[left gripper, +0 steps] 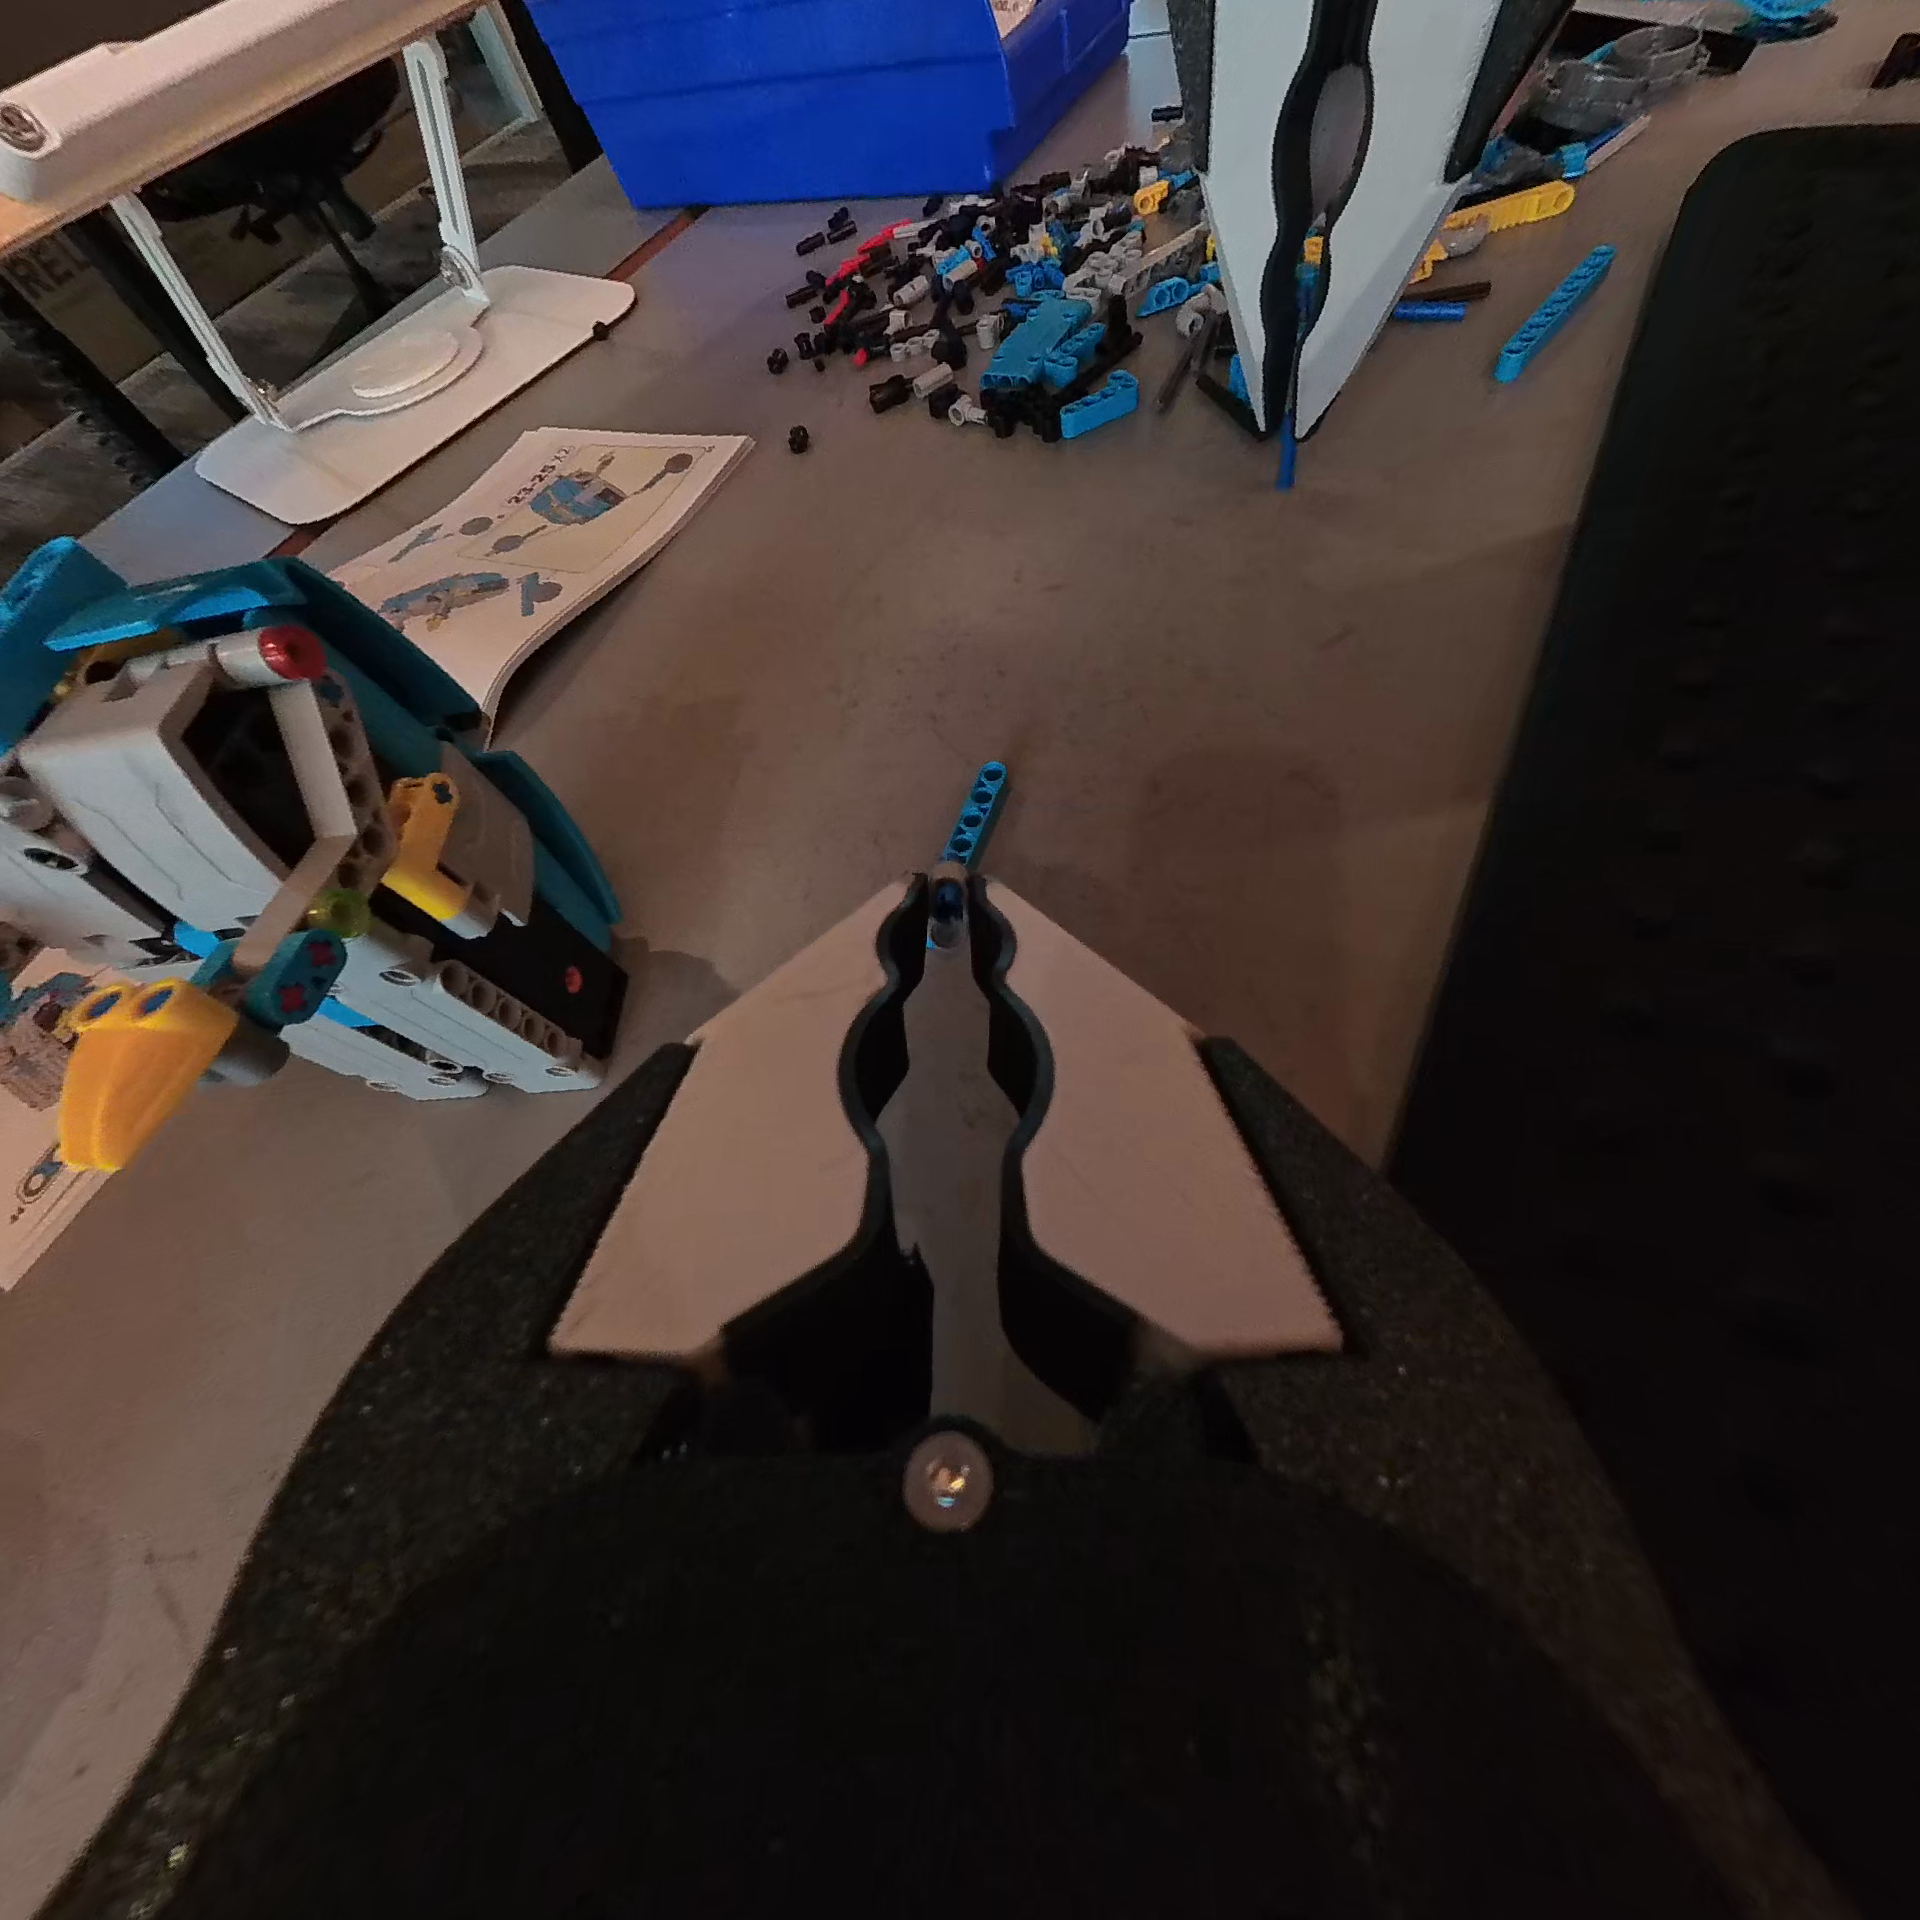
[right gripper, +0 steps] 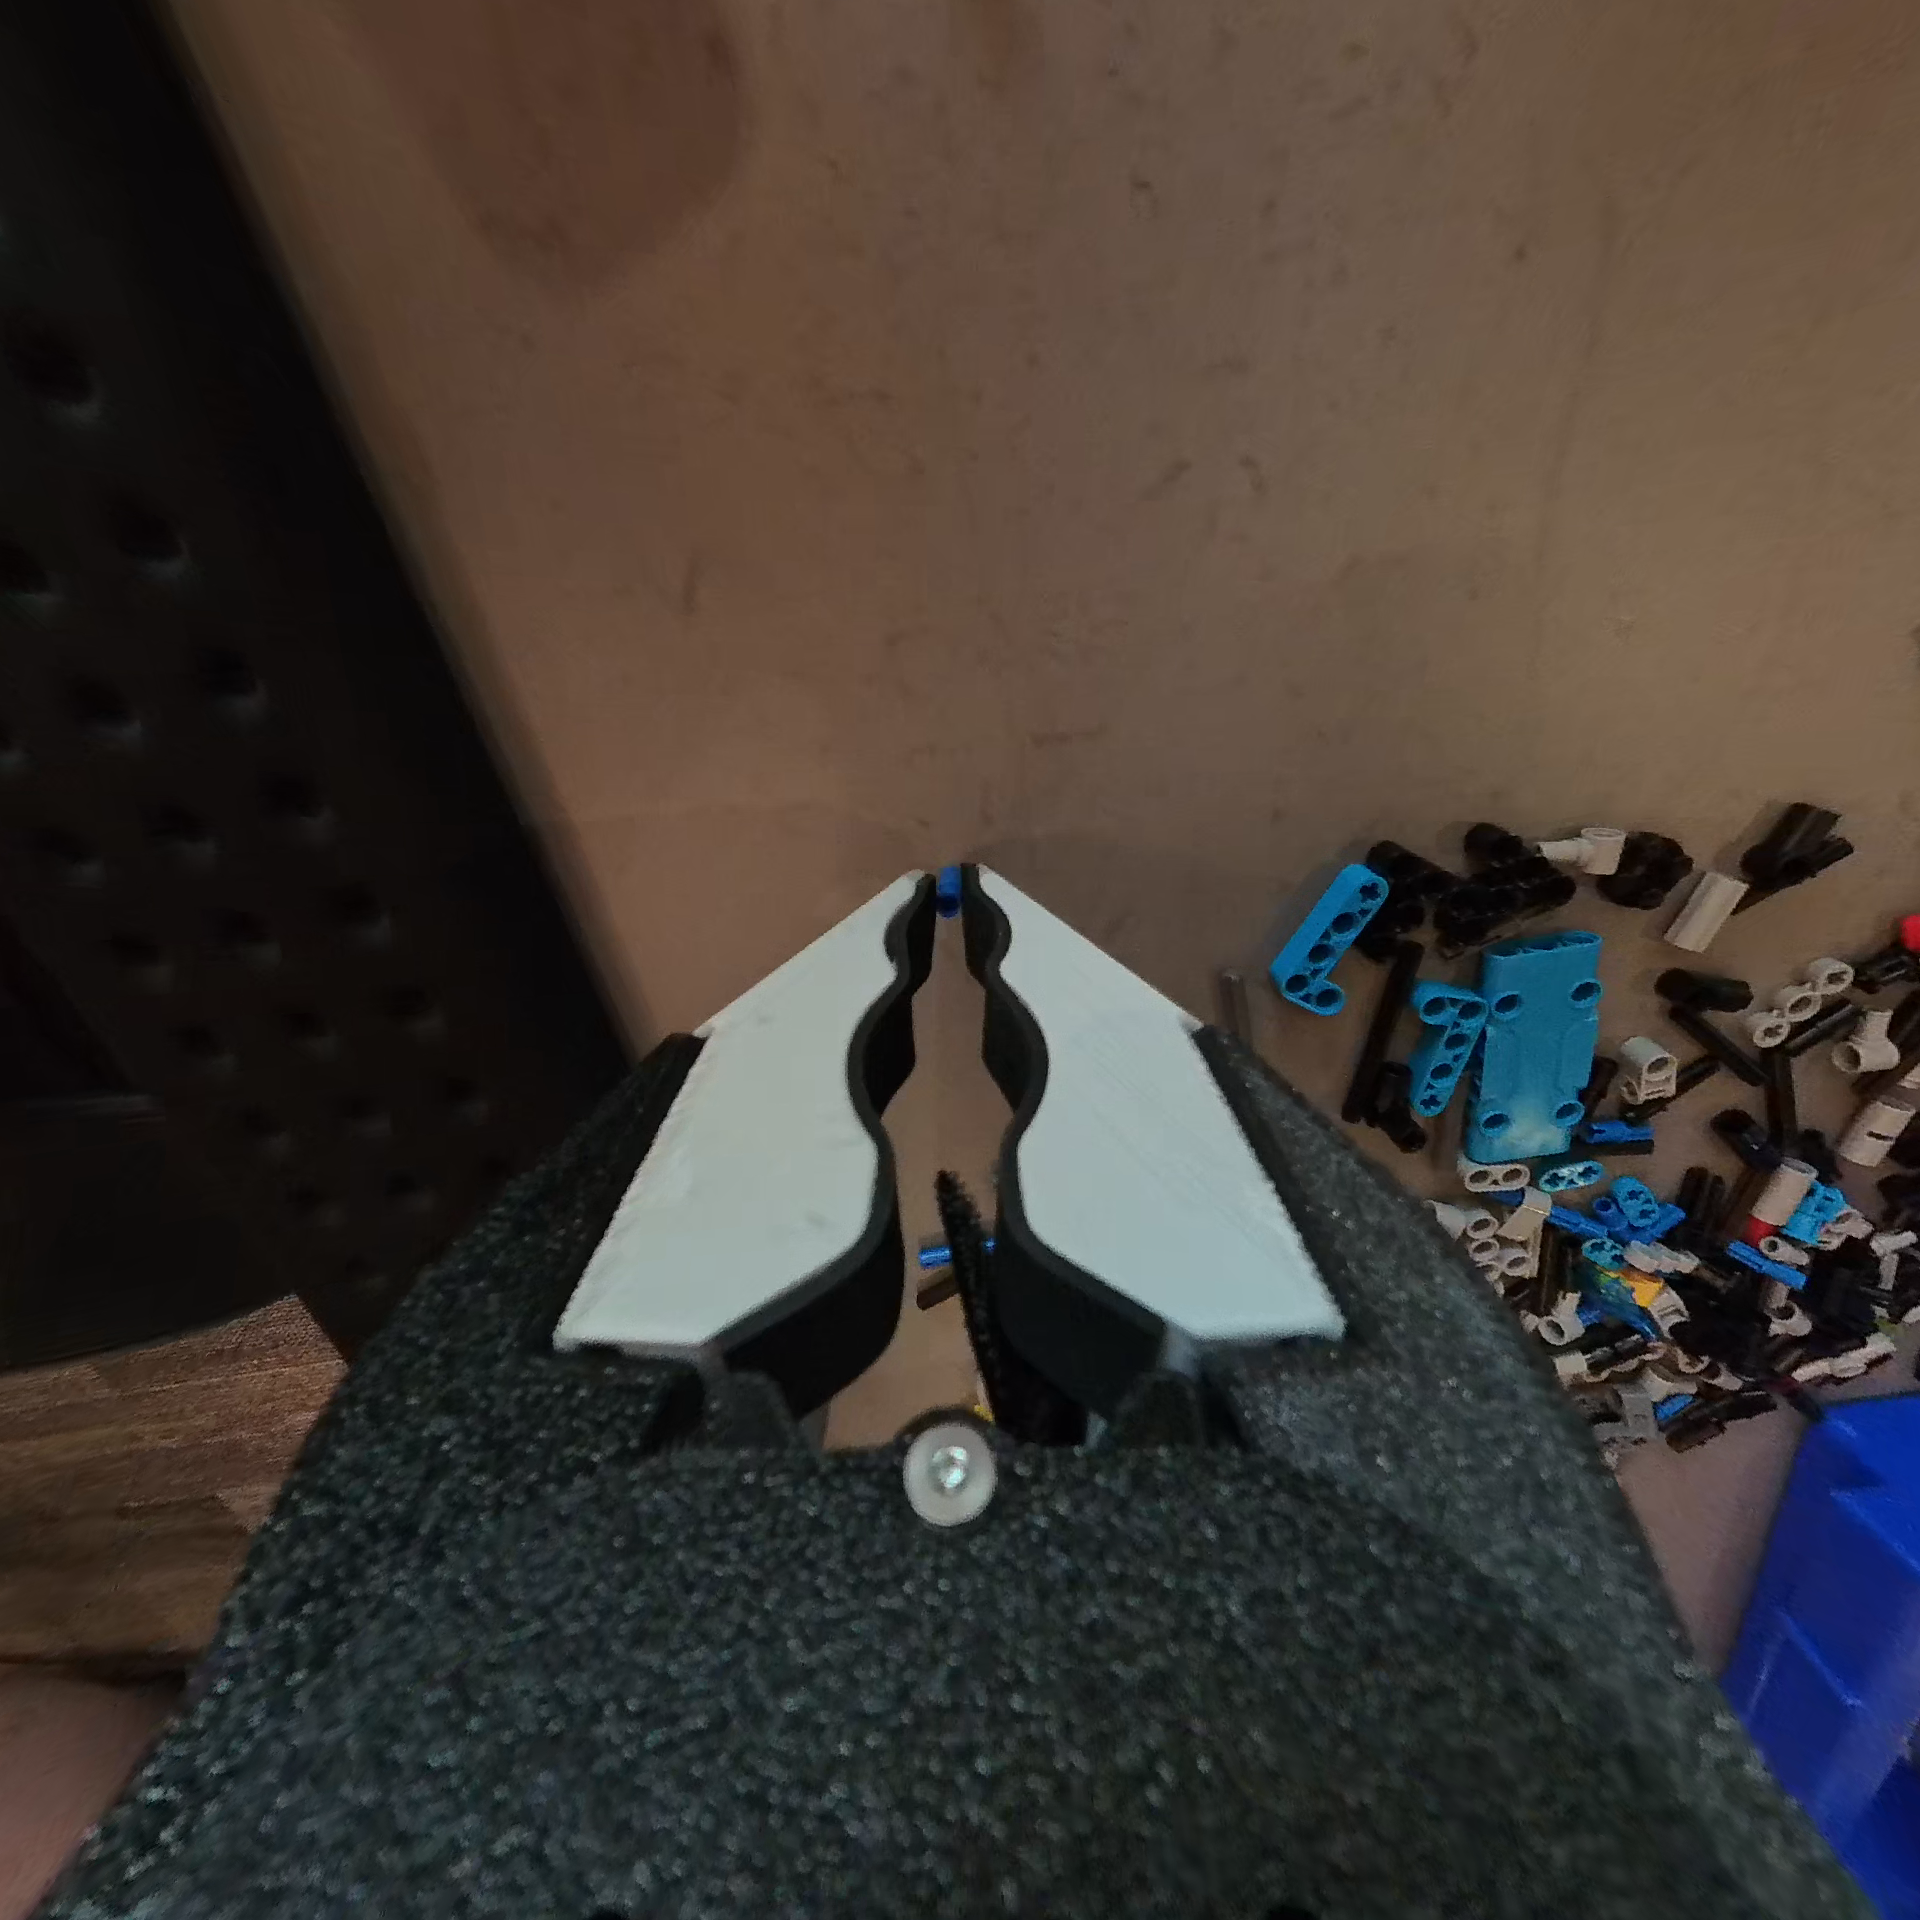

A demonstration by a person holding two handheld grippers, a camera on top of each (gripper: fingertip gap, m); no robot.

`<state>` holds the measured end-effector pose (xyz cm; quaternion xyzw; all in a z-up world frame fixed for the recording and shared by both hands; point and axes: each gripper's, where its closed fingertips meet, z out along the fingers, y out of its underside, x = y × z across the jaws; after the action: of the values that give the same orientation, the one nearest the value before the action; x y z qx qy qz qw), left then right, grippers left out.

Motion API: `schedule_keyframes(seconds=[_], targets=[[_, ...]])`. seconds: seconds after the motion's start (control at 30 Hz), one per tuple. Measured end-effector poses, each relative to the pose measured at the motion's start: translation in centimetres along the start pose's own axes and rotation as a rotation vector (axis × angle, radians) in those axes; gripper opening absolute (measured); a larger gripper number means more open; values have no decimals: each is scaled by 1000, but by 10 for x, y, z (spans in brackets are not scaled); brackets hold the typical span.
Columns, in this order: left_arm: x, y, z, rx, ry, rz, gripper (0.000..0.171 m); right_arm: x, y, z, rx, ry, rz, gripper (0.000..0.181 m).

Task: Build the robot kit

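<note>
- At the far left of the left wrist view stands a half-built toy model [left gripper: 281, 862], white, teal and yellow, on the grey table [left gripper: 1143, 644].
- Partly under the model lies an open instruction booklet [left gripper: 561, 520] with drawings and printed step numbers; behind it is a white stand [left gripper: 416, 343].
- In the middle, the left gripper [left gripper: 948, 896] is clenched on a light blue beam with holes [left gripper: 971, 816]; the beam points forward, away from the tips, above the bare table.
- Farther back is a blue bin [left gripper: 831, 94], and beside it a pile of small pieces [left gripper: 1039, 301], black, grey and blue.
- At the right edge of this pile, the right gripper [left gripper: 1288, 416] points down to the table; its tips pinch a small blue pin [left gripper: 1286, 462].
- In the right wrist view the same gripper [right gripper: 949, 883] is closed on the blue pin [right gripper: 948, 889].
- At the right lies a single blue beam [left gripper: 1553, 312], then a black perforated panel [left gripper: 1714, 831].
</note>
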<state>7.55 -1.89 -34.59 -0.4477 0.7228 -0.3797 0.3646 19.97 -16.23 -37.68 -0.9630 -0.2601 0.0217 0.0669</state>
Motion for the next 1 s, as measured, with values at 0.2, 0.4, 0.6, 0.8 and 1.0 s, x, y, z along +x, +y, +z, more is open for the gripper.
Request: schedule_keyframes(seconds=[0.2,0.4,0.6,0.8,1.0], targets=[[0,-1,-1,6,0,-3,7,0,0,1,-4,4,-2,8],[0,0,0,4,1,0,7,0,1,2,-8,7,-1,10],[0,0,0,2,1,3,7,-3,3,6,-20,-3,-2,10],[1,0,0,1,1,6,7,-3,4,8,-20,-11,3,9],[1,0,0,3,0,5,7,-2,6,9,-27,-12,21,6]])
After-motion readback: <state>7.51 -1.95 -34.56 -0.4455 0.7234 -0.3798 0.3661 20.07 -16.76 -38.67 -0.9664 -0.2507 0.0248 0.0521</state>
